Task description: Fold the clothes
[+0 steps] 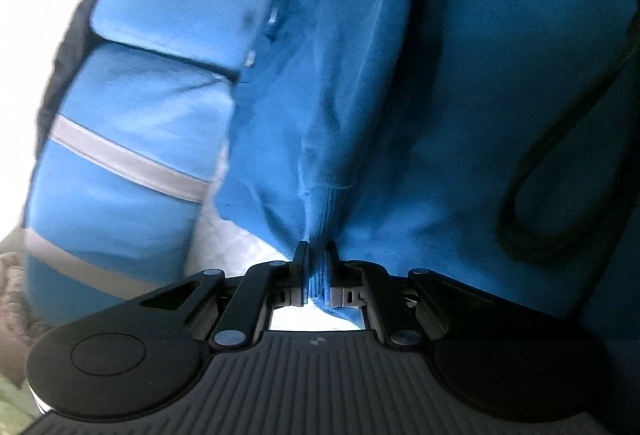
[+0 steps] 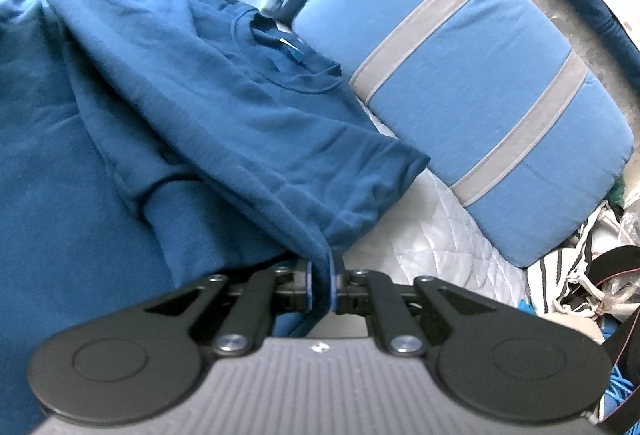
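Left gripper (image 1: 317,255) pinches the ribbed cuff (image 1: 326,207) of the blue sweatshirt (image 1: 460,75), right of the striped pillows (image 1: 132,163). Right gripper (image 2: 321,275) clamps the sweatshirt's folded corner, left of the pillows, over the white quilt (image 2: 432,247).

The left gripper (image 1: 318,255) has its two fingers drawn in close, nearly parallel, pinching a bunched ribbed cuff of blue cloth (image 1: 324,203) between the pads. Its black linkage arms fold inward towards the middle, and the grey ribbed body sits level at the near edge of the left wrist view. The right gripper (image 2: 320,275) stands the same way: fingers pulled together, a hanging fold of blue garment (image 2: 240,123) caught between them, the fabric dropping down through the narrow gap. Its linkages are folded in too. No hand or sleeve of the person shows in either view.
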`<state>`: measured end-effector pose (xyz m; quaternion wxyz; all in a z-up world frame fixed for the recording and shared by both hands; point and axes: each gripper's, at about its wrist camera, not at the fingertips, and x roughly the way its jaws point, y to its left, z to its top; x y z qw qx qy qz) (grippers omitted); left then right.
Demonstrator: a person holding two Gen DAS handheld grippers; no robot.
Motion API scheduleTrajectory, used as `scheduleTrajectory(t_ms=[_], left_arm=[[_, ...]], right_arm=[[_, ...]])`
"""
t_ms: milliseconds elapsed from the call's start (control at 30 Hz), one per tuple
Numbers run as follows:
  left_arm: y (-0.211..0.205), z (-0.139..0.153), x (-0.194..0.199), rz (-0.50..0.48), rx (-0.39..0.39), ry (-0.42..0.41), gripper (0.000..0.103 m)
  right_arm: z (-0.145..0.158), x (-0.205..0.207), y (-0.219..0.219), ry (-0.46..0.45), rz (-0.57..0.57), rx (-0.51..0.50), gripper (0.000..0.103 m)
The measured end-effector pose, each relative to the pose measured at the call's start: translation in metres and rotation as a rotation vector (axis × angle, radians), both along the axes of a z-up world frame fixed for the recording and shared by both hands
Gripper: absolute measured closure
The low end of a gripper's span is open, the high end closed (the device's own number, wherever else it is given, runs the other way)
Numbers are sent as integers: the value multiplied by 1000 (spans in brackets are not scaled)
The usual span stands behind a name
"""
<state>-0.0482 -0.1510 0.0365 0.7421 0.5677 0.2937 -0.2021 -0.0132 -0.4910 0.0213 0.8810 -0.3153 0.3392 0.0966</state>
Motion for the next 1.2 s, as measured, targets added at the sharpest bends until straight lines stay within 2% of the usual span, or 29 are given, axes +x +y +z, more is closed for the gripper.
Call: scheduleTrajectory(t_ms=[167,333,433,467,667,733,800,833,967,1100,1200], left_arm=[[4,8,6,15,-78,180,96],[7,6,0,30,-129,246,96],[7,6,1,34,-154,283,96],[7,6,1,32,-147,279,96],[3,4,0,51,-92,257,93],[3,5,0,59,-88,248,92],[5,6,-1,71,-85,236,89],[6,7,-1,78,-84,229,88],[10,11,-3,103,-81,204,87],[20,20,-9,137,-105,175,77],[32,40,-14,201,-224,148,76]], right_arm=[[0,5,-4,27,-9,9,69],[-2,9,-12,33,-30,16,57],[-3,11,-16,37,-39,12,47],[-4,12,-16,39,-39,4,44],[3,16,-25,148,-64,158,36],[5,18,-28,185,-72,211,31],[8,19,-32,222,-81,264,19],[9,20,-33,240,-85,291,19],[6,18,-38,237,-116,247,20],[2,17,-42,230,-146,198,17],[0,16,-45,226,-169,161,17]])
